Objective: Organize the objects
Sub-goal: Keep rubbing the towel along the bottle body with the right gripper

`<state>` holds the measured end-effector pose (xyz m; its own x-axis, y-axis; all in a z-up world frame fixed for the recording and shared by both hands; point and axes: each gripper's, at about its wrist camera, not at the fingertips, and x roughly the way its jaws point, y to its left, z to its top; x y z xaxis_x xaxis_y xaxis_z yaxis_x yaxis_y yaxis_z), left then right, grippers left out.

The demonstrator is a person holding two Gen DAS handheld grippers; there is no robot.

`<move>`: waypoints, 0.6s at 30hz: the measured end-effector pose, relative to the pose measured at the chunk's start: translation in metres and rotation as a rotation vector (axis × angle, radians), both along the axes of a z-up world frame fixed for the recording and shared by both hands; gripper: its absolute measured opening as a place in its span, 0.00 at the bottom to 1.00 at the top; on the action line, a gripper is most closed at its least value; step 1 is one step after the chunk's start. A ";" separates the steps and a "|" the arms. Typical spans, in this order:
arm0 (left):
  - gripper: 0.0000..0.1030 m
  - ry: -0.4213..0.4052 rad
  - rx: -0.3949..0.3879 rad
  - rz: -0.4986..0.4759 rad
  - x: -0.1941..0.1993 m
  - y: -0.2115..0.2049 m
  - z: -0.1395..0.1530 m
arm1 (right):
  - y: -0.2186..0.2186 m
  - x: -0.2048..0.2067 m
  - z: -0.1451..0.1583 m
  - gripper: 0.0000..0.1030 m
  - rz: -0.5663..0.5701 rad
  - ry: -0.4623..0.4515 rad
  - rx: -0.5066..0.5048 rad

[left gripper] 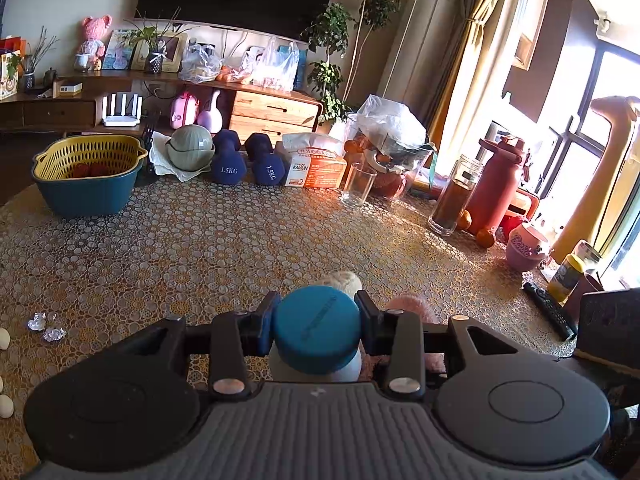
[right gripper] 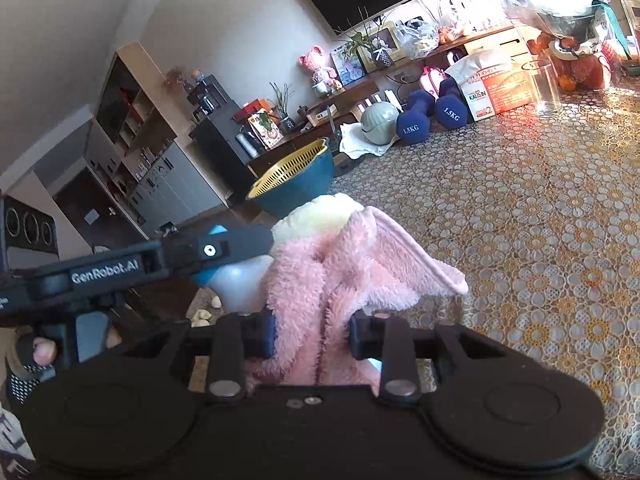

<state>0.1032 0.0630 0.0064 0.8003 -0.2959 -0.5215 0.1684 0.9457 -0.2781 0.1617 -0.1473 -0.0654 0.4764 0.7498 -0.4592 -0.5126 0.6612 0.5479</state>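
Observation:
My left gripper point(left gripper: 316, 322) is shut on the blue cap point(left gripper: 316, 330) of a white bottle point(left gripper: 316, 368), held just above the patterned table. In the right wrist view the same bottle point(right gripper: 240, 284) shows beside the left gripper's black arm point(right gripper: 168, 260). My right gripper point(right gripper: 312, 334) is shut on a fluffy pink cloth point(right gripper: 320, 280) that drapes against the bottle's side; a cream part of the cloth point(right gripper: 316, 216) rises at its top. In the left wrist view the pink cloth point(left gripper: 412, 306) peeks out behind the cap.
A yellow-and-blue basket point(left gripper: 88, 176) with red fruit stands at the back left. Two blue dumbbells point(left gripper: 248, 160), a box point(left gripper: 316, 168), a glass point(left gripper: 358, 184), a jar point(left gripper: 454, 196), a red bottle point(left gripper: 496, 184) and a pink cup point(left gripper: 524, 246) line the far and right edges. Foil bits point(left gripper: 46, 326) lie left.

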 end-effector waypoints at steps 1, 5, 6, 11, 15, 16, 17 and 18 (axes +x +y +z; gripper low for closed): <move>0.38 0.001 0.000 0.001 0.000 0.001 0.000 | 0.001 0.001 -0.004 0.30 -0.002 0.007 -0.023; 0.38 -0.001 0.006 0.001 -0.002 0.002 0.001 | 0.006 0.006 -0.018 0.30 -0.013 0.026 -0.111; 0.38 -0.001 0.006 -0.001 -0.002 0.002 0.001 | 0.008 0.007 -0.022 0.30 -0.014 0.031 -0.131; 0.38 -0.007 0.019 -0.012 -0.003 -0.002 0.001 | 0.012 0.011 -0.035 0.30 -0.008 0.025 -0.237; 0.38 -0.013 0.040 -0.025 -0.005 -0.008 0.002 | 0.017 0.006 -0.033 0.30 0.038 -0.027 -0.327; 0.38 -0.015 0.045 -0.027 -0.006 -0.009 0.002 | 0.018 0.006 -0.031 0.30 0.052 -0.038 -0.345; 0.38 -0.015 0.047 -0.029 -0.006 -0.010 0.002 | 0.017 0.007 -0.029 0.30 0.059 -0.041 -0.348; 0.38 -0.016 0.049 -0.030 -0.007 -0.010 0.003 | 0.013 0.010 -0.025 0.30 0.057 -0.037 -0.333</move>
